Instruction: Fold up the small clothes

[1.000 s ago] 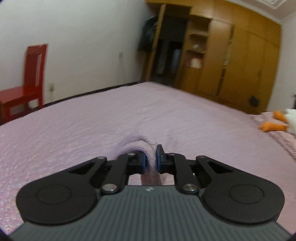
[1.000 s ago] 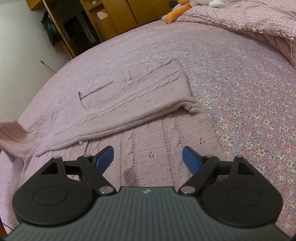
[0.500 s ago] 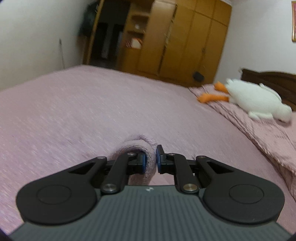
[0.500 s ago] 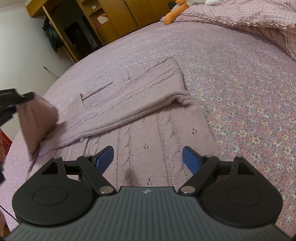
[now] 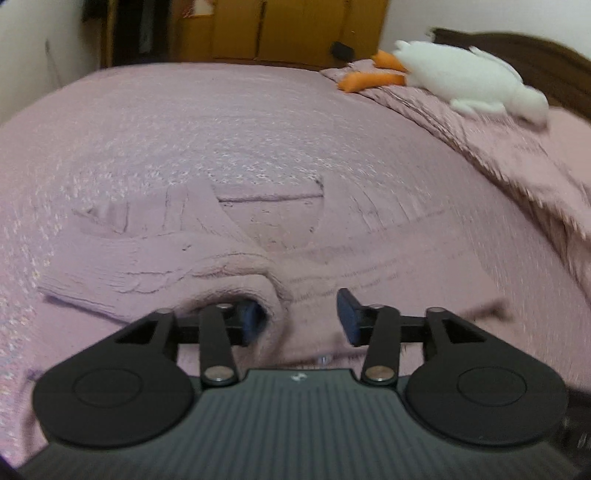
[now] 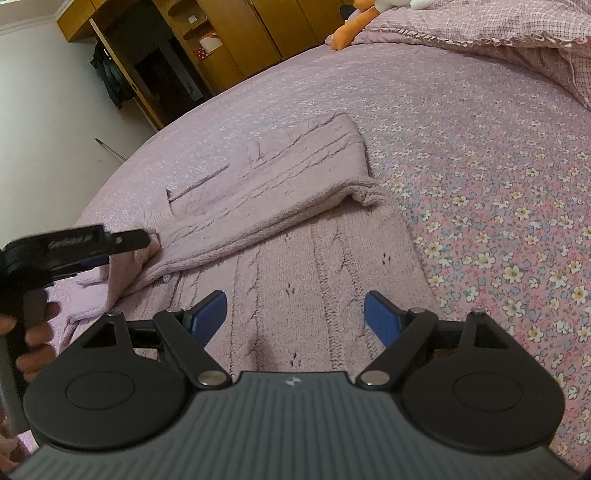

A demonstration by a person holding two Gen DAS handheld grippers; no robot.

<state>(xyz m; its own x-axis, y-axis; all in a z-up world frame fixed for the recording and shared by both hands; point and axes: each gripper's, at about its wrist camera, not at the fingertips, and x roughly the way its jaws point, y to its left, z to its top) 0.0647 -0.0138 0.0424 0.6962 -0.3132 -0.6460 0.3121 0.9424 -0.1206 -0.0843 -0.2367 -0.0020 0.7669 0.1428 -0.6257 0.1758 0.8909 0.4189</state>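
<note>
A pink cable-knit cardigan [image 5: 266, 225] [image 6: 280, 184] lies on the bed, one side folded over its body. My left gripper [image 5: 300, 312] hangs low over its near sleeve [image 5: 147, 273], and its jaws are opening. The sleeve's folded end still drapes over the left finger, while the right finger stands free of the cloth. In the right wrist view the left gripper [image 6: 74, 247] is at the far left, with the sleeve [image 6: 129, 266] hanging by it. My right gripper [image 6: 295, 306] hovers open above the cardigan's lower body with nothing between its fingers.
The bed has a pink floral cover [image 6: 498, 184]. A checked quilt [image 5: 498, 147] and a white plush goose [image 5: 461, 77] lie at the head end. Wooden wardrobes [image 5: 295, 26] line the far wall. A person's hand [image 6: 37, 332] holds the left gripper's handle.
The left gripper swung across and down with the sleeve, laid it over the cardigan, and its jaws have parted. The right gripper has stayed in place, open.
</note>
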